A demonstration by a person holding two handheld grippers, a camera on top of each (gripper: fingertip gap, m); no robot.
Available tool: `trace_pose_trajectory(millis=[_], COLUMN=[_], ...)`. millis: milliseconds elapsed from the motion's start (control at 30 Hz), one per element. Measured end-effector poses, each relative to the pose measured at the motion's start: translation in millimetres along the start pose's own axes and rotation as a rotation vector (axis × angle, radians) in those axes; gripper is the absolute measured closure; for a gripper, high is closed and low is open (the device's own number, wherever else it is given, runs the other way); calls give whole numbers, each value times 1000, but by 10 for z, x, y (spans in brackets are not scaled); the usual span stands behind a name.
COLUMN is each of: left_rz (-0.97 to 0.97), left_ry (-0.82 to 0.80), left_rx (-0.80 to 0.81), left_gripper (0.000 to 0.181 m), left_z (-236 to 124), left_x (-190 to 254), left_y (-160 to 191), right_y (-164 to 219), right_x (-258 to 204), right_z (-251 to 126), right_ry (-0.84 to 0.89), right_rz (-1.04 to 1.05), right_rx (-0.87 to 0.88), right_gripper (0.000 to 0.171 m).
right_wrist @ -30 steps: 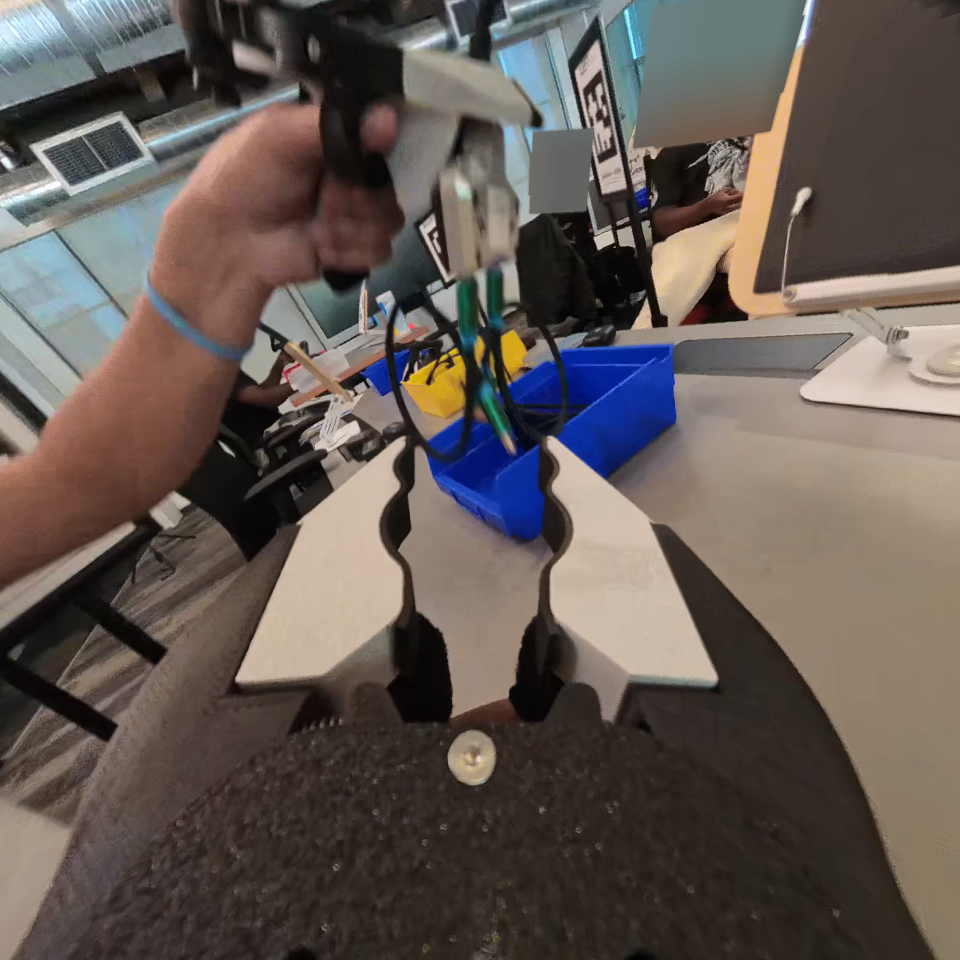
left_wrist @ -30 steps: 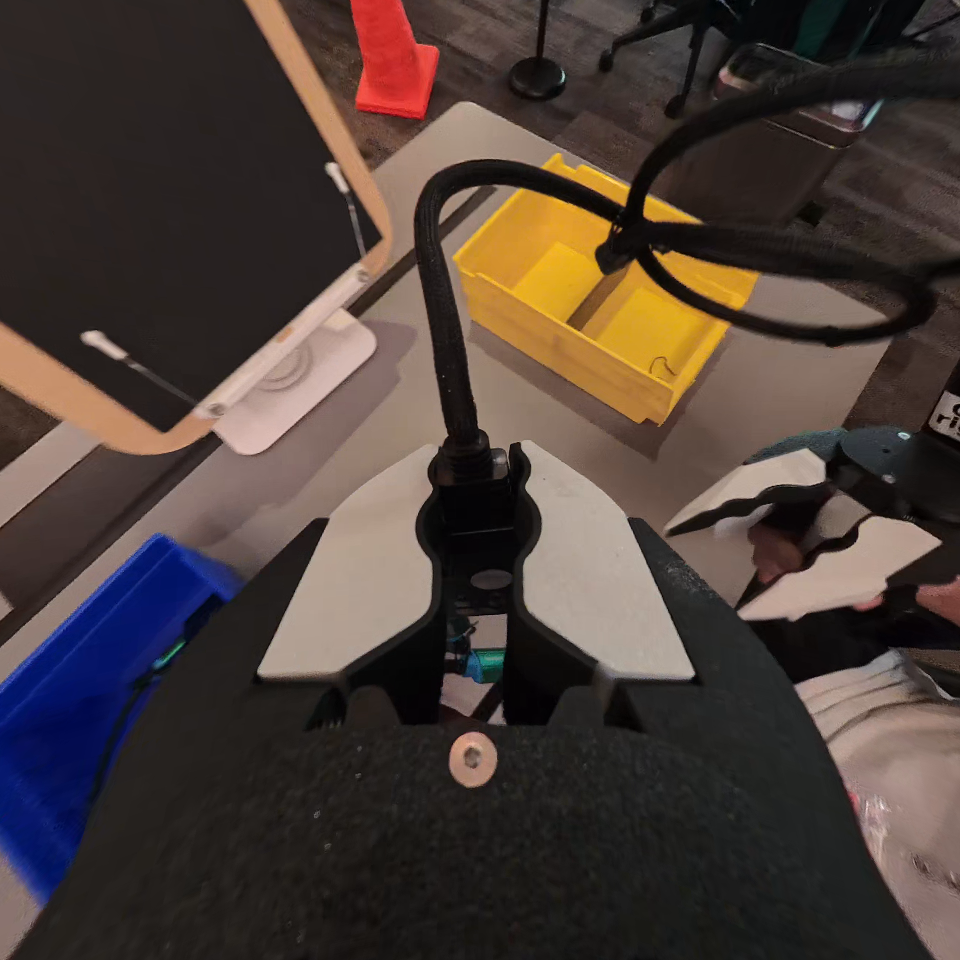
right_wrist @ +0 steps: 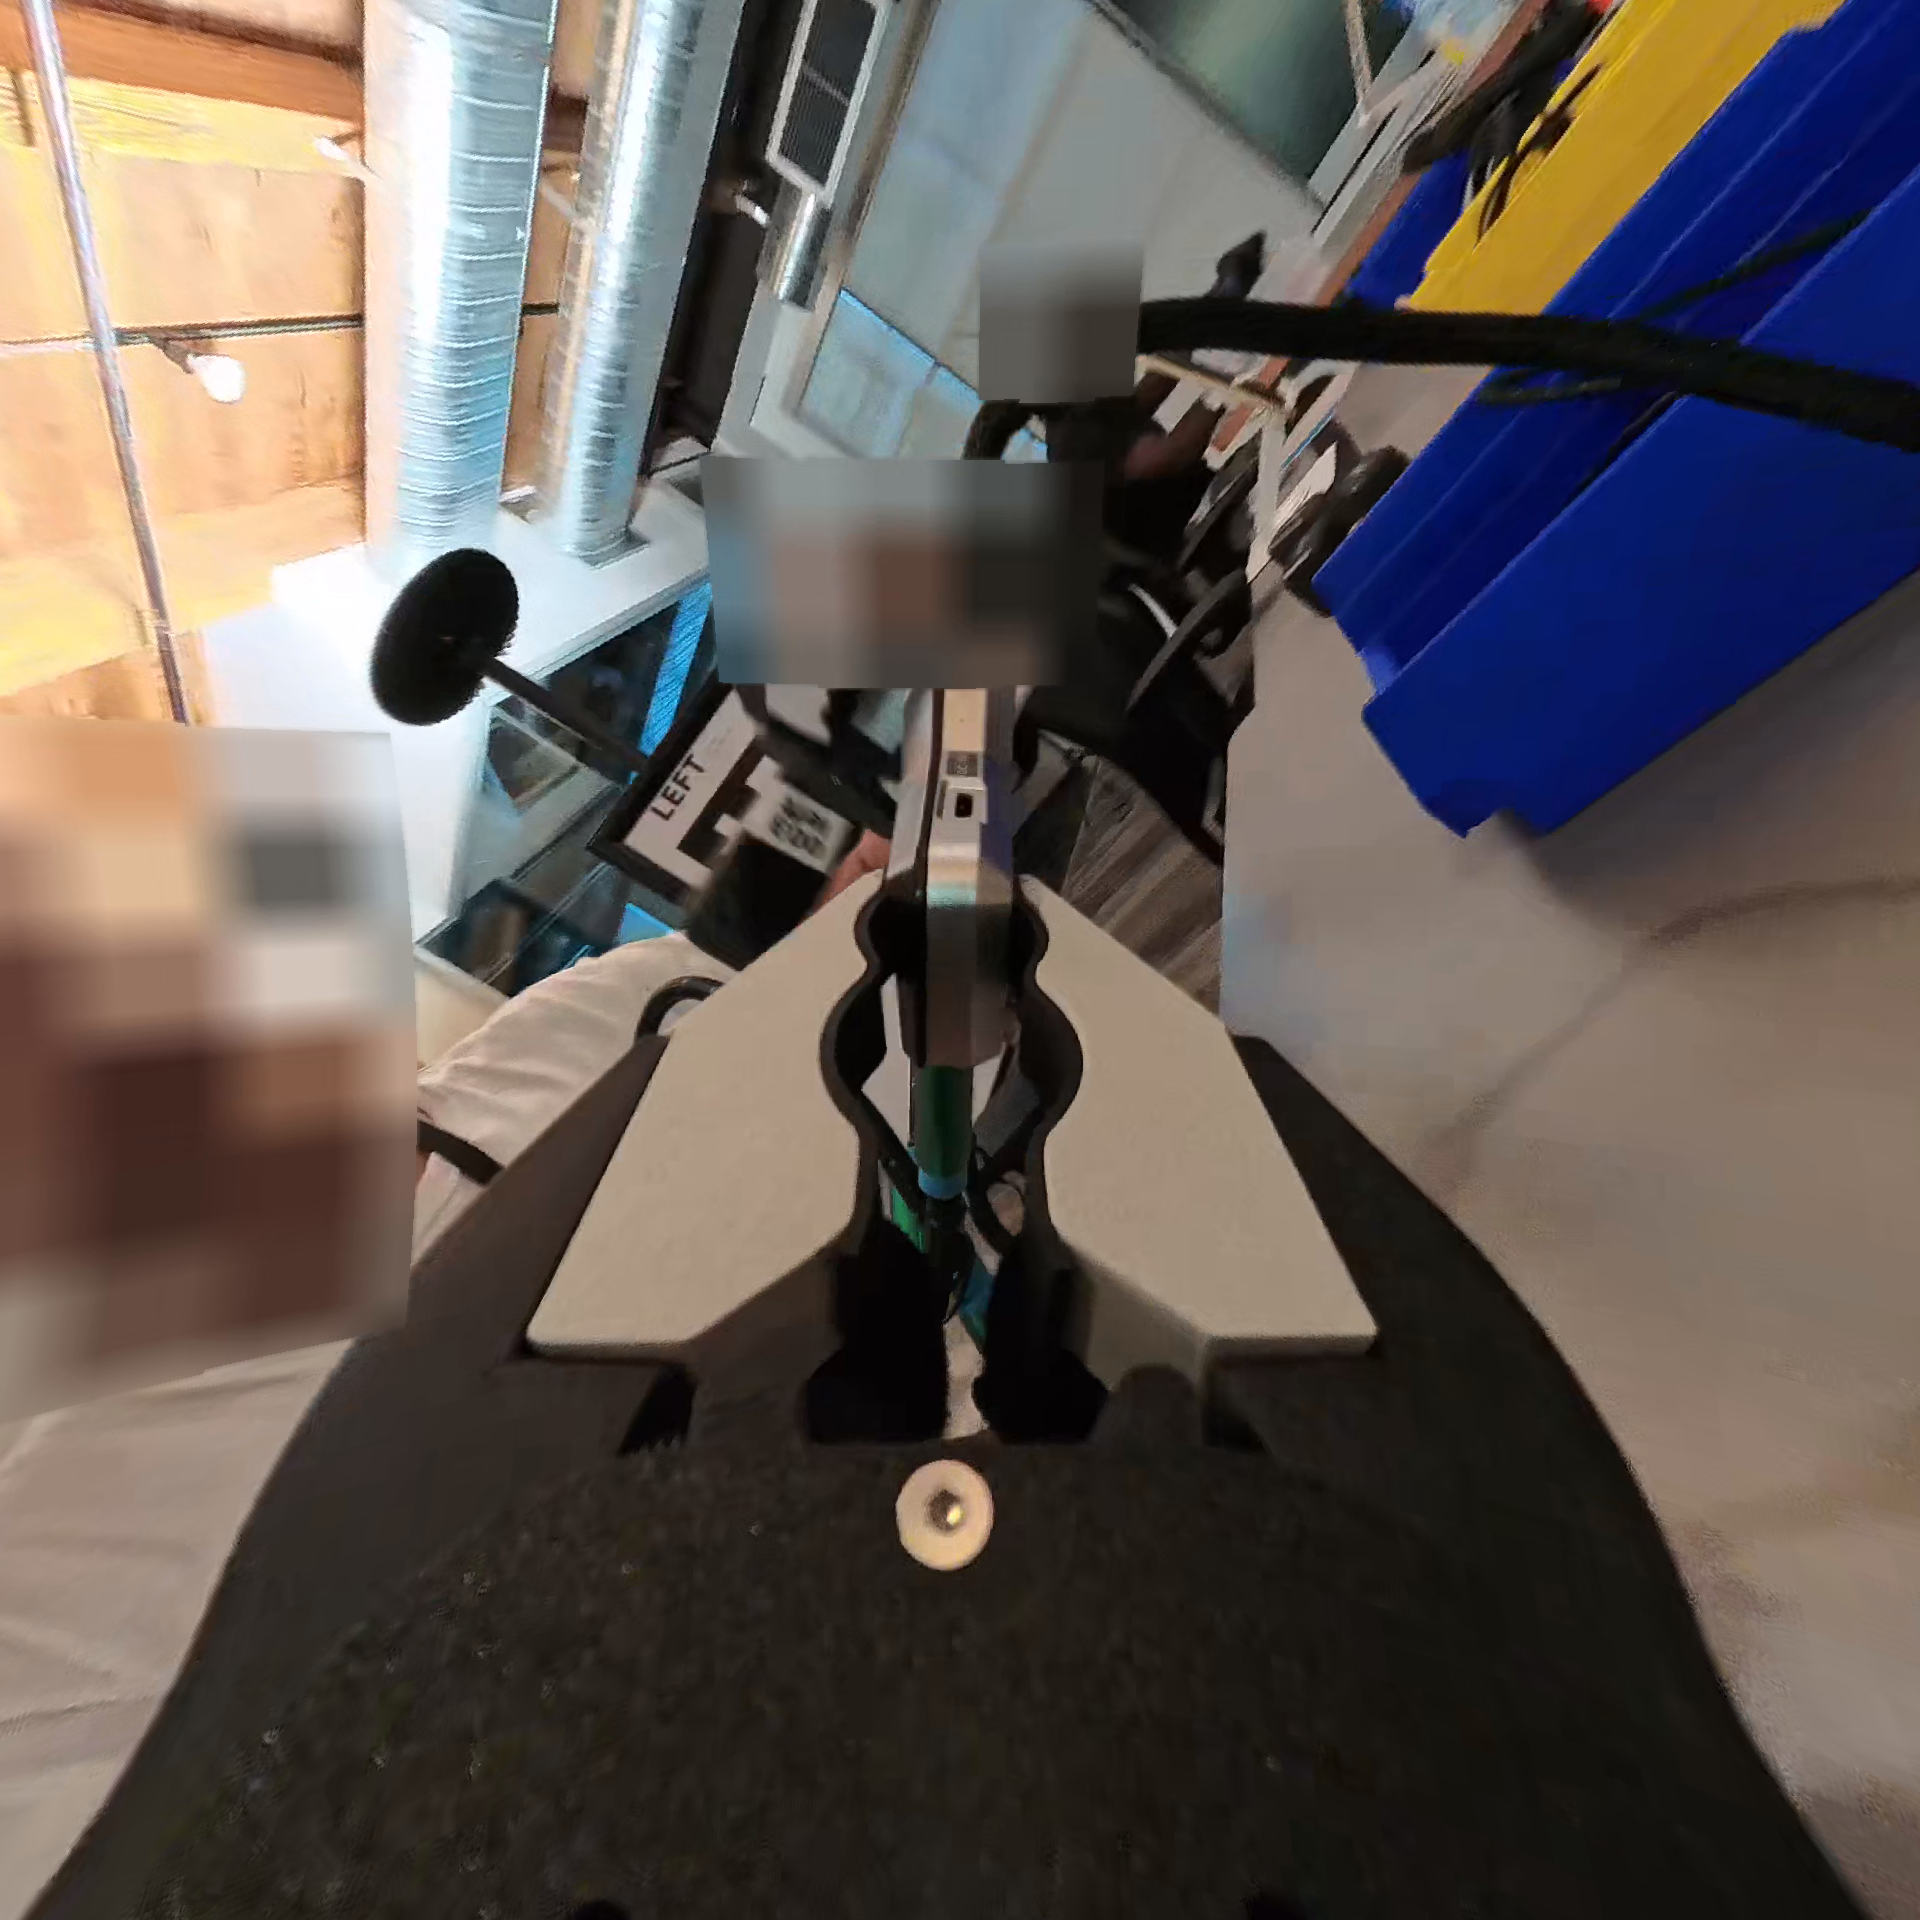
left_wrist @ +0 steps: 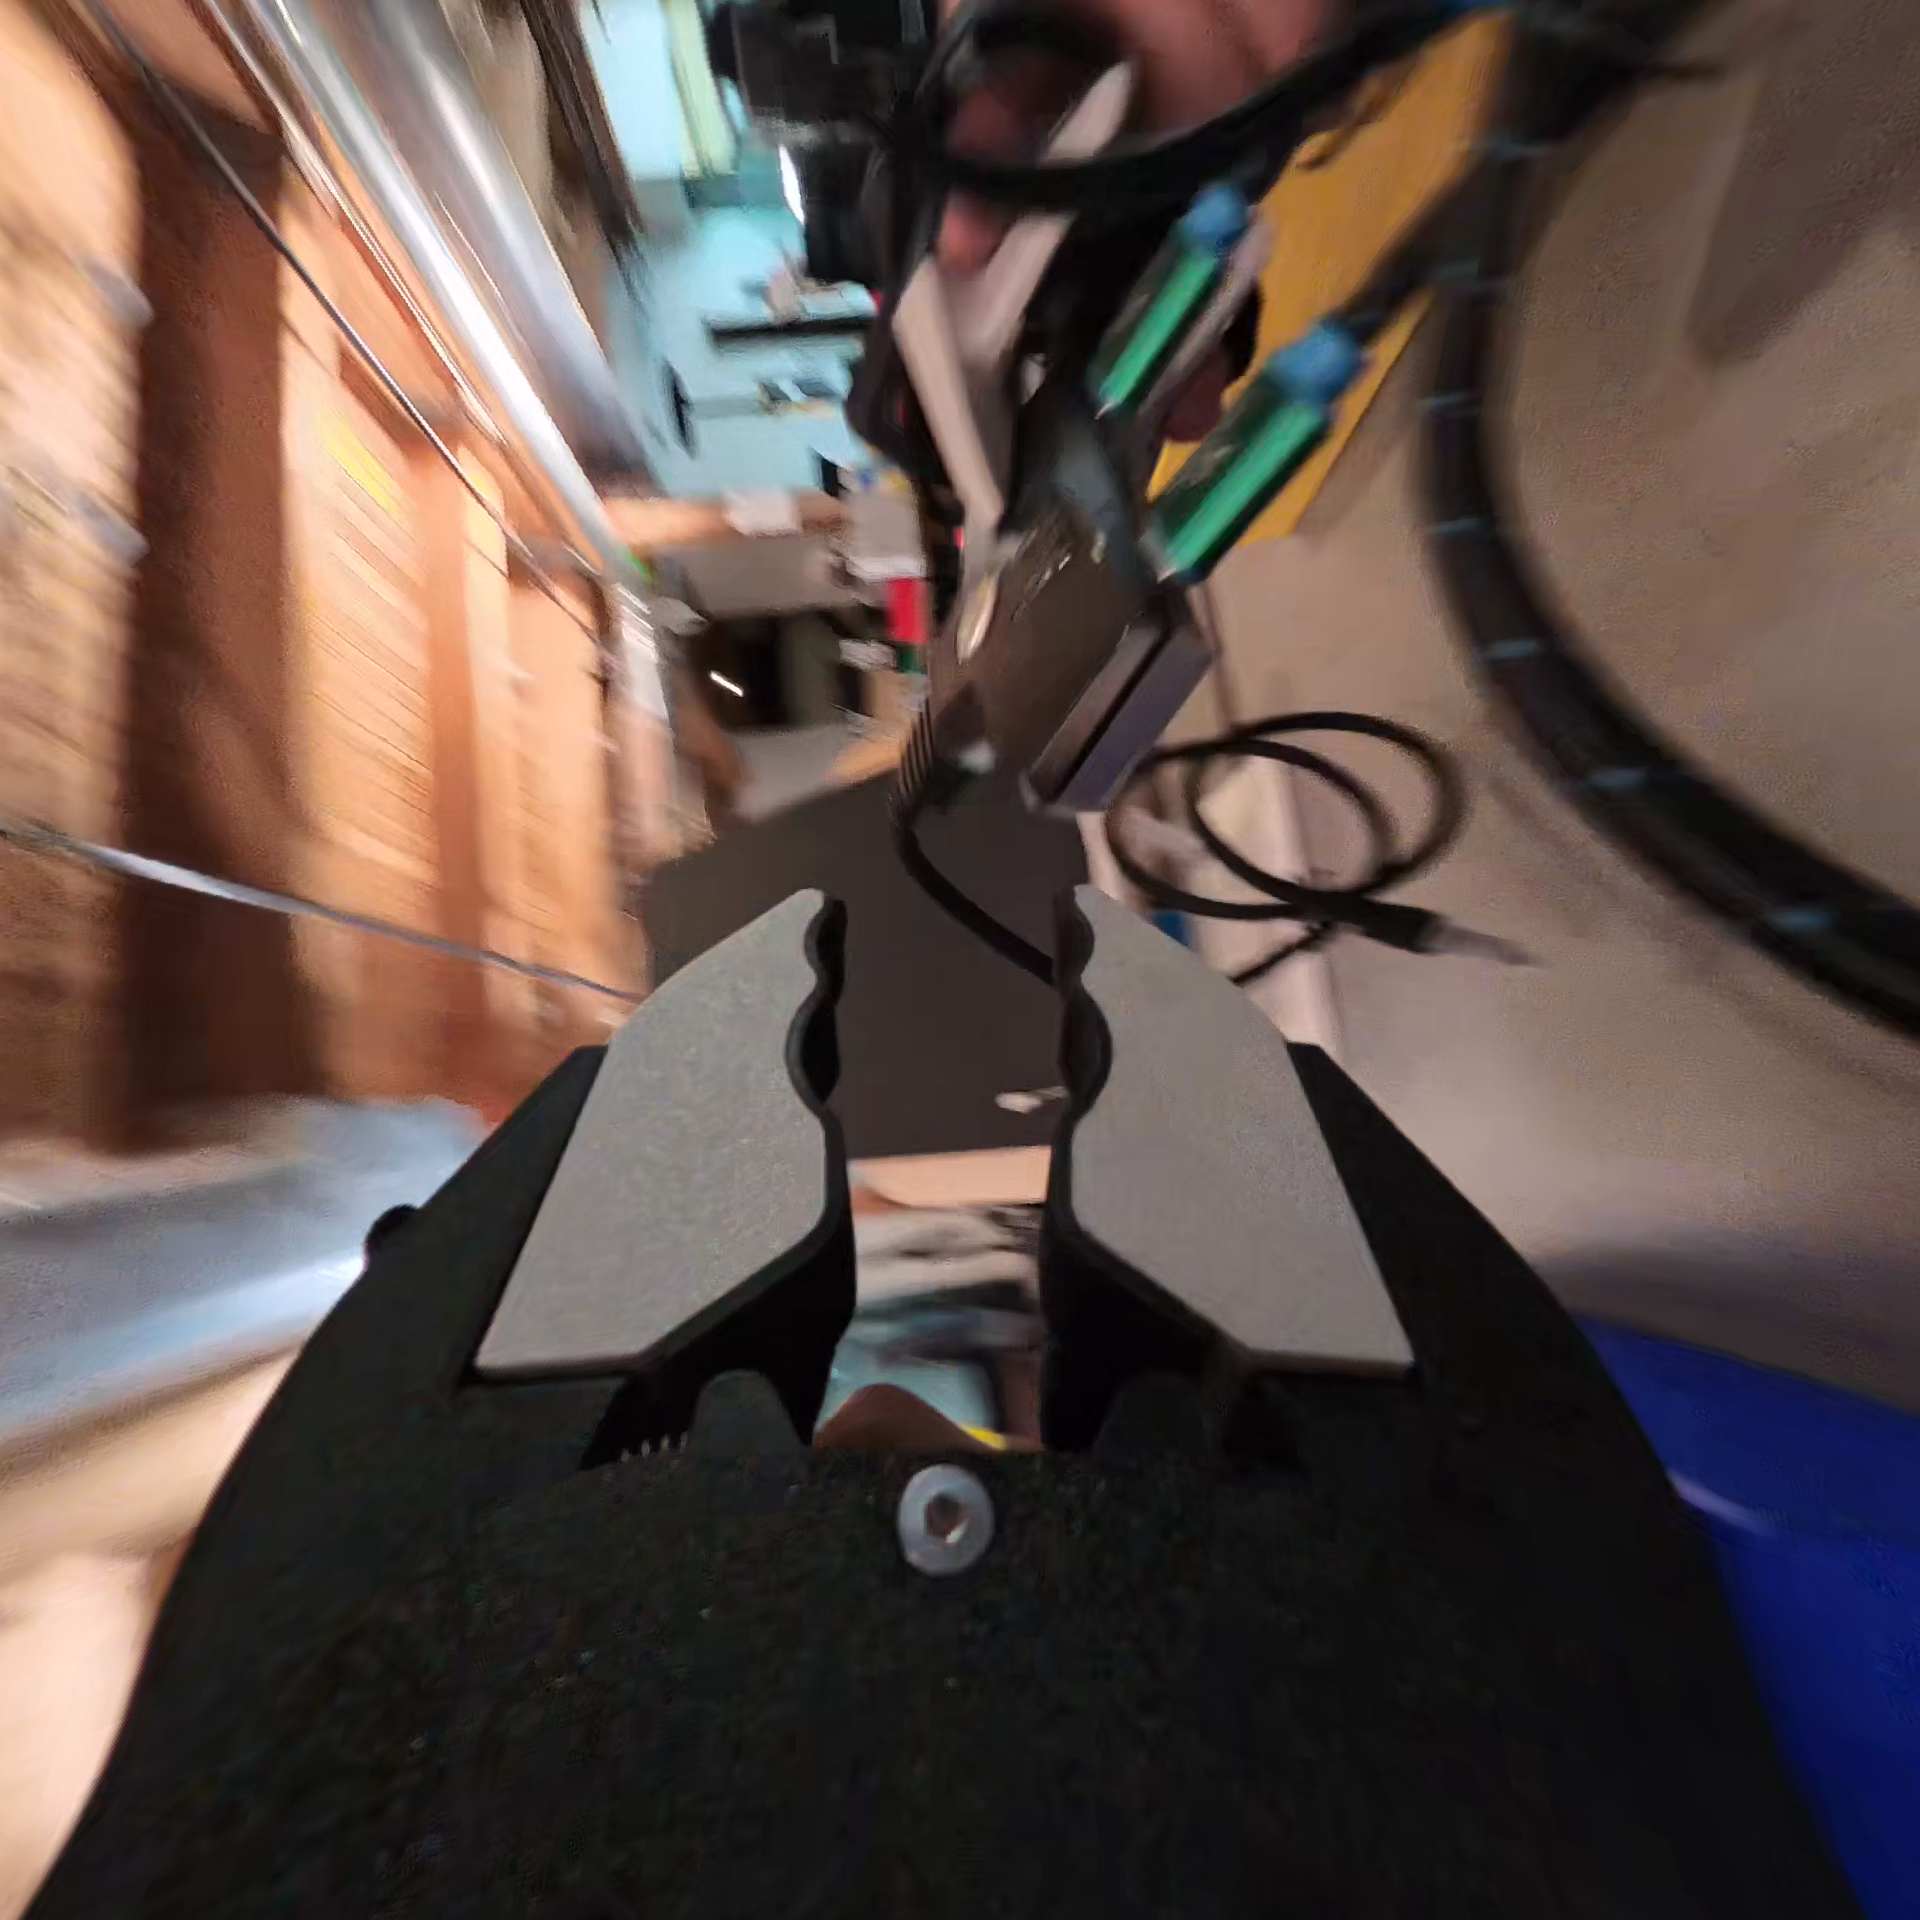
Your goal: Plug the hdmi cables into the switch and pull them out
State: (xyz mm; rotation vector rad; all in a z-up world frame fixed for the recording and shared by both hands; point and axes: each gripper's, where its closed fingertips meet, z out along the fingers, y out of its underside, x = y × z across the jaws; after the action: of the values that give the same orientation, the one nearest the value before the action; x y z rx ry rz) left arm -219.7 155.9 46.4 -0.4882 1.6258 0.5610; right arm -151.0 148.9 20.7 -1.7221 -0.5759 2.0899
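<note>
Your left wrist view is rolled sideways and heavily blurred. The grey table (left_wrist: 1714,727) fills the right side of the frame, and a blurred wooden ceiling fills the left. A thick black braided HDMI cable (left_wrist: 1558,675) sweeps in a wide arc over the table at the right. A yellow bin (left_wrist: 1361,239) sits at upper right, and a blue bin (left_wrist: 1808,1507) shows at the lower right edge.

Your left gripper (left_wrist: 948,935) takes up the lower centre of that view. Its two grey fingers are spread apart and nothing sits between them. Above it, in the upper centre, your right gripper (left_wrist: 997,343) holds the HDMI switch (left_wrist: 1049,644), a small dark metal box. Green plugs (left_wrist: 1226,488) stick out of the switch toward the upper right. A thin black cable (left_wrist: 1299,821) coils on the table just right of the switch.

Your right wrist view is also rolled sideways. Two blue bins (right_wrist: 1621,582) stand on the table (right_wrist: 1558,1091) at upper right, with a yellow bin (right_wrist: 1538,187) behind them. The braided cable (right_wrist: 1507,353) crosses in front of the bins. Your right gripper (right_wrist: 954,914) is pinched on the switch (right_wrist: 954,831), which stands edge-on at centre frame. A green plug (right_wrist: 940,1117) trails from the switch between the fingers.
</note>
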Motion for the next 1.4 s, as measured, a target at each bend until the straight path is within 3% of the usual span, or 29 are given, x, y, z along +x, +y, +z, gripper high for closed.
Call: trace_pose_trajectory(millis=[67, 233, 433, 567, 833, 1133, 1233, 1400], left_rz=[198, 340, 428, 452, 325, 343, 211, -97], left_ry=[-47, -95, -90, -179, -215, -185, -170, -233], left_rx=[64, 187, 269, 230, 254, 201, 112, -7], left_gripper=[143, 142, 143, 160, 158, 163, 160, 161], left_z=[27, 123, 325, 497, 551, 607, 683, 752], left_x=[111, 247, 455, 466, 501, 552, 514, 357], left_y=[-116, -193, -280, -315, -307, -195, -97, 119], right_y=[-32, -100, -98, -99, -17, -96, -236, -402], right_x=[75, 126, 254, 314, 364, 466, 532, 356], right_z=[44, 73, 65, 94, -15, -6, -38, -341], right_ry=[3, -15, 15, -9, -10, 22, 79, 262], right_rz=[24, 46, 70, 91, 92, 121, 79, -177], right_rx=[-33, -86, -121, -110, -145, -105, -19, 87], right_gripper=[153, 152, 153, 152, 153, 153, 150, 144])
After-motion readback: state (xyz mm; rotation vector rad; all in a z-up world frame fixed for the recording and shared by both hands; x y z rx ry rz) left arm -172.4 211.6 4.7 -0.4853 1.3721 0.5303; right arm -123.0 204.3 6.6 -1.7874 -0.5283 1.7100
